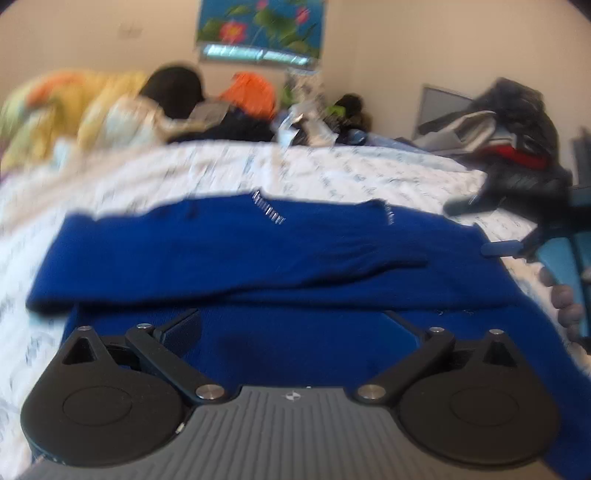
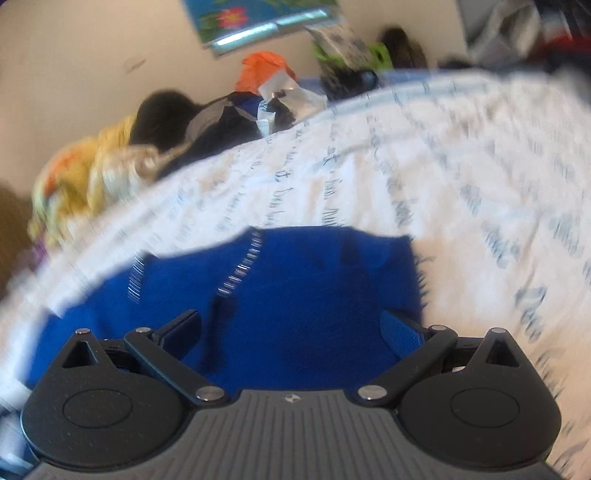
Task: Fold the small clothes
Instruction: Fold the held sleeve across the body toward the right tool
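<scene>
A royal-blue garment [image 1: 236,251] lies on the white printed bed sheet [image 1: 332,170], with a folded layer or sleeve laid across its upper part and short white striped marks near its far edge. My left gripper [image 1: 291,326] hovers open over its near part, with only cloth beneath the wide-spread fingers. At the garment's right end a hand [image 1: 565,306] holds my right gripper [image 1: 482,229], whose fingers stand apart. In the right wrist view the right gripper [image 2: 291,328] is open just above the blue garment [image 2: 303,280], gripping nothing. Both views are blurred.
Along the wall behind the bed lie a yellow-orange quilt [image 1: 62,103], black and orange clothes [image 1: 251,92] and small clutter. A dark heap of clothes [image 1: 517,122] sits at the bed's right end. A flower poster [image 1: 258,26] hangs above.
</scene>
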A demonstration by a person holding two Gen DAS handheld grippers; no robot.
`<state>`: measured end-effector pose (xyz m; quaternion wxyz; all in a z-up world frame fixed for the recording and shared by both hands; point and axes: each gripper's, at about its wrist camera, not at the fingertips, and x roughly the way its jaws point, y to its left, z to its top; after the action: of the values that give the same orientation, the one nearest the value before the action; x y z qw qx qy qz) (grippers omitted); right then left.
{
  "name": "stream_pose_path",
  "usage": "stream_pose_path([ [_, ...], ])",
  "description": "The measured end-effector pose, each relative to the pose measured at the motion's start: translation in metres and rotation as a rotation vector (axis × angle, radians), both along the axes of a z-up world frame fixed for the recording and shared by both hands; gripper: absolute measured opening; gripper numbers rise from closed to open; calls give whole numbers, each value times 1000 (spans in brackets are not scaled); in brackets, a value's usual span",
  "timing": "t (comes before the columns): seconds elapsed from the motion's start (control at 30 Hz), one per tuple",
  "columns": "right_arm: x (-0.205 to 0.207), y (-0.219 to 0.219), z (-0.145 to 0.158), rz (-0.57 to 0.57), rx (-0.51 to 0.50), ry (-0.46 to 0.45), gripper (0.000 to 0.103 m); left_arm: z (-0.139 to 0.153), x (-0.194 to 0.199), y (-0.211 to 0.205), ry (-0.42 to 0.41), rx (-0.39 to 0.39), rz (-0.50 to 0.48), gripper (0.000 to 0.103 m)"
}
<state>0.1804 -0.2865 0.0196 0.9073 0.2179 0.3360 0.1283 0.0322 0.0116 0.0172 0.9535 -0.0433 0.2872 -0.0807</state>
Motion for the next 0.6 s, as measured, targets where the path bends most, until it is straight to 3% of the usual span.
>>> stream_pose_path([
  [0.07,2,3,9,71,167,33,103,4,2,14,-8,-73,71,103],
  [0.13,14,22,12,149,208,116,103,6,9,21,30,-94,119,103],
  [0.23,36,53,3,218,138,220,102,7,13,25,50,-112,120,103],
  [0.33,44,71,4,201,36,202,92,6,11,25,47,-109,117,103],
  [0.37,44,76,5,198,7,189,58,6,11,25,47,-111,118,103],
  [0.4,47,79,2,211,-18,216,9,5,11,26,46,-116,119,103],
  [0.5,46,84,-2,219,-49,206,7,4,11,27,43,-129,119,103],
  [0.6,31,79,25,243,-29,133,6,3,10,27,41,-134,119,103],
])
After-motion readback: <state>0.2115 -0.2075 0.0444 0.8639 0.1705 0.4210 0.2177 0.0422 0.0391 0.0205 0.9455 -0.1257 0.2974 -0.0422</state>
